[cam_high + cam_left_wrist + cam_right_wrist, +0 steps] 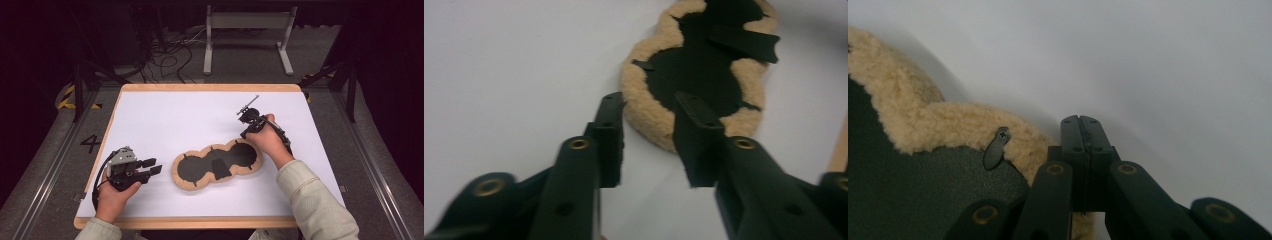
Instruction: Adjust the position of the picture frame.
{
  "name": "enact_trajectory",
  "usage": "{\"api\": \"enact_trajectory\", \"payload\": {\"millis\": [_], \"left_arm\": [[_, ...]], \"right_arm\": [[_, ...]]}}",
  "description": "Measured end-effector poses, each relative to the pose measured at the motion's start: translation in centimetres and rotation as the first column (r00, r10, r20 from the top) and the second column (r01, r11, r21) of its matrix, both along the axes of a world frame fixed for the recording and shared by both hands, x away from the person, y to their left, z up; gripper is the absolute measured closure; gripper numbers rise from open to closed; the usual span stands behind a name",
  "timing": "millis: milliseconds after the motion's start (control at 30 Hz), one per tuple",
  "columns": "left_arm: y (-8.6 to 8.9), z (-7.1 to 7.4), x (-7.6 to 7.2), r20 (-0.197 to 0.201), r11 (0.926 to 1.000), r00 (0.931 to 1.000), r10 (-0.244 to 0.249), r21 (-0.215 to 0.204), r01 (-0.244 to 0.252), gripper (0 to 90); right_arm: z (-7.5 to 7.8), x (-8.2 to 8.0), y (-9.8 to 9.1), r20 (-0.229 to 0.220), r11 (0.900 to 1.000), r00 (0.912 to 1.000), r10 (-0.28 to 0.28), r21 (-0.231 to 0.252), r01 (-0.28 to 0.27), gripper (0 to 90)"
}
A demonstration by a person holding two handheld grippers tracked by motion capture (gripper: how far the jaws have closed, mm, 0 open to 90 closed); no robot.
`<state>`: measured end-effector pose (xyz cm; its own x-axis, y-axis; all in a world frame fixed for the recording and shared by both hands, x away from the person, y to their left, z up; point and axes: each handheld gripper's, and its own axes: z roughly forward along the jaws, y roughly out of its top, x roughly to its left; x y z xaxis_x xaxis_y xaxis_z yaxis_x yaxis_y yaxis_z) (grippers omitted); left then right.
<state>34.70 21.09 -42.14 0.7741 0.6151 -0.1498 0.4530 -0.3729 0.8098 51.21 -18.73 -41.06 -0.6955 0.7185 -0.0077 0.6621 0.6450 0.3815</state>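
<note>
The fleece pad looks soft, light; grip its fluffy rim. Left hand-held gripper beside it is parted, empty; right hand-held gripper at the pad's rim is closed, empty.

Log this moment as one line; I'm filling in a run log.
left gripper: open, beside fleece pad, holding nothing | right gripper: shut, empty, at pad's far rim | pad: flat on table

Ahead of my left jaws the fleece pad runs off the picture's top edge, while beside my closed right jaws its black face is cut off at left and bottom, blurred.
</note>
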Motion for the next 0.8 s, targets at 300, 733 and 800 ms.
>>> {"api": "enact_trajectory", "payload": {"millis": [300, 733, 800], "left_arm": [[-3.1, 0.5, -0.7, -0.025, 0.9816, 0.9823, -0.186, 0.040, 0.187, 89.8], [-9.4, -1.1, -0.6, -0.225, 0.8403, 0.8663, -0.446, 0.228, 0.492, 89.6], [-9.7, -1.4, -0.6, -0.242, 0.8347, 0.8639, -0.442, 0.242, 0.495, 89.7]], "right_arm": [[1.9, -2.8, -2.5, 0.082, 0.9895, 0.9961, -0.032, 0.143, 0.020, 90.0], [3.5, -7.9, -5.1, 0.151, 0.9642, 0.9883, -0.019, 0.264, -0.021, 90.0], [3.4, -8.5, -5.5, 0.155, 0.9607, 0.9876, -0.024, 0.277, -0.020, 90.0]]}}
